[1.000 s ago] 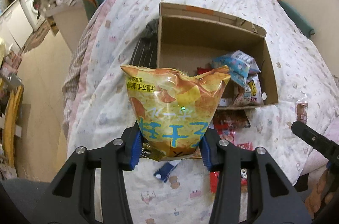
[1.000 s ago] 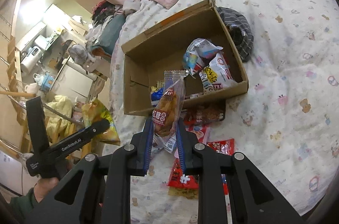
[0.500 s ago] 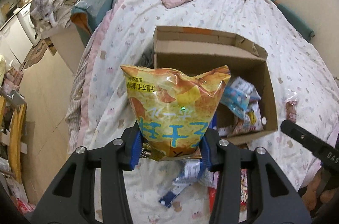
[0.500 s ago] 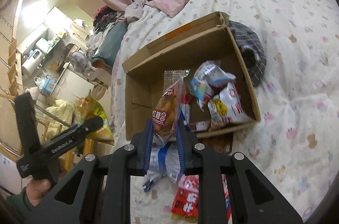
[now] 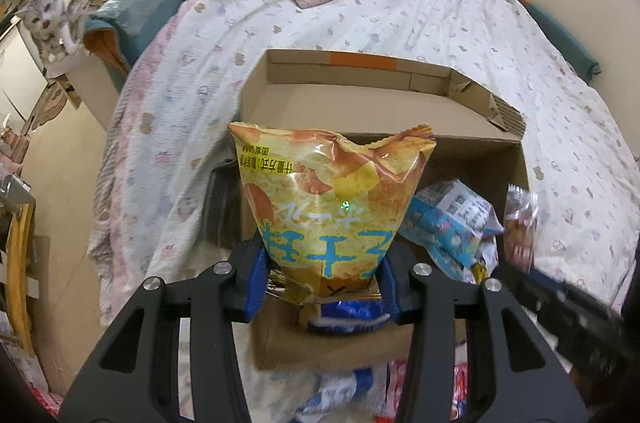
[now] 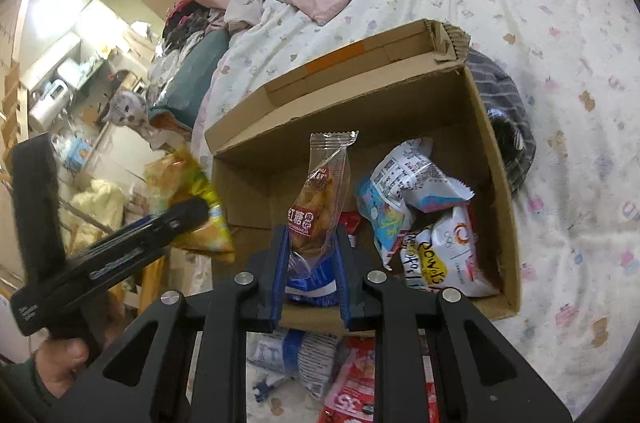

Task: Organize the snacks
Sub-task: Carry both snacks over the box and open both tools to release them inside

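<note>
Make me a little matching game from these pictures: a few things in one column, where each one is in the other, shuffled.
Things:
1. yellow chip bag
2. clear twisted-pastry packet
3. white and blue snack bags
4. red packets

Places:
A. lying inside the cardboard box
B. on the bedspread in front of the box
C. clamped in the left gripper
D. clamped in the right gripper

Pairs: 1-C, 2-D, 3-A, 4-B
</note>
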`<state>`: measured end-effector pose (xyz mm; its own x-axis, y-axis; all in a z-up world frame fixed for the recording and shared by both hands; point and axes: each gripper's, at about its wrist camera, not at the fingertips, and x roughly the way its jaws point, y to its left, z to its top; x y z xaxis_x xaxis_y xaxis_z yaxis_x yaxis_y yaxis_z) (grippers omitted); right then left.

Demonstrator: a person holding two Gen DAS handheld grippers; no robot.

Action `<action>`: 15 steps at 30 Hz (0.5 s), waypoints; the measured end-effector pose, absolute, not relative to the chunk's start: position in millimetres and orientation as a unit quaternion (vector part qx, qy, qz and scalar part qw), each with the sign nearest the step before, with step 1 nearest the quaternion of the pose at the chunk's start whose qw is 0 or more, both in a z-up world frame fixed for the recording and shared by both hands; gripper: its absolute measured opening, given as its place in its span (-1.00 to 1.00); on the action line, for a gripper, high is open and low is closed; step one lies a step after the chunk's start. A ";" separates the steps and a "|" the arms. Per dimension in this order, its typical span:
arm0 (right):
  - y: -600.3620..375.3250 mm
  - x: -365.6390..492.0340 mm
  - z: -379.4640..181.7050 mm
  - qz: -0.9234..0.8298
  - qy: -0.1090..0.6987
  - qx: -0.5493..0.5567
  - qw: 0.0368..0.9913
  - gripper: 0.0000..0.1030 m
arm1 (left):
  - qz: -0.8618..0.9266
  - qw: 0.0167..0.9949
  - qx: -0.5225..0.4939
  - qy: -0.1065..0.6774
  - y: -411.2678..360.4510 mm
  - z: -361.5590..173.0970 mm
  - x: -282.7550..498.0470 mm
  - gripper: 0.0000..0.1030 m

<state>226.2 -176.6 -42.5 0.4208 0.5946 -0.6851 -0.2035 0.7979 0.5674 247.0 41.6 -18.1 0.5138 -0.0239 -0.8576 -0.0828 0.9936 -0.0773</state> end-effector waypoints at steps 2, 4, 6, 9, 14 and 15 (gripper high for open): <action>-172.4 227.9 -46.9 0.243 0.484 0.211 0.814 -0.57 | 0.014 0.867 -0.058 0.495 39.4 -26.8 257.2 -0.19; -167.6 230.6 -49.2 0.242 0.487 0.210 0.813 -0.57 | 0.010 0.865 -0.058 0.498 37.1 -34.6 263.9 -0.19; -162.5 232.7 -52.1 0.244 0.491 0.210 0.809 -0.57 | 0.006 0.865 -0.048 0.500 33.9 -40.8 268.5 -0.19; -159.1 233.0 -57.4 0.241 0.498 0.204 0.808 -0.57 | 0.000 0.861 -0.040 0.507 33.1 -49.6 272.3 -0.19; -152.1 238.4 -72.6 0.222 0.526 0.177 0.802 -0.57 | -0.003 0.852 -0.041 0.523 33.3 -58.2 271.5 -0.19; -152.0 239.2 -75.0 0.222 0.528 0.177 0.800 -0.57 | -0.006 0.851 -0.040 0.524 32.4 -58.9 270.7 -0.19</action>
<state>239.2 -152.0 -75.0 0.3427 0.5421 -0.7673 -0.1688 0.8390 0.5174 270.7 32.4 -58.9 0.4511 -0.0514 -0.8910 -0.0316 0.9968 -0.0735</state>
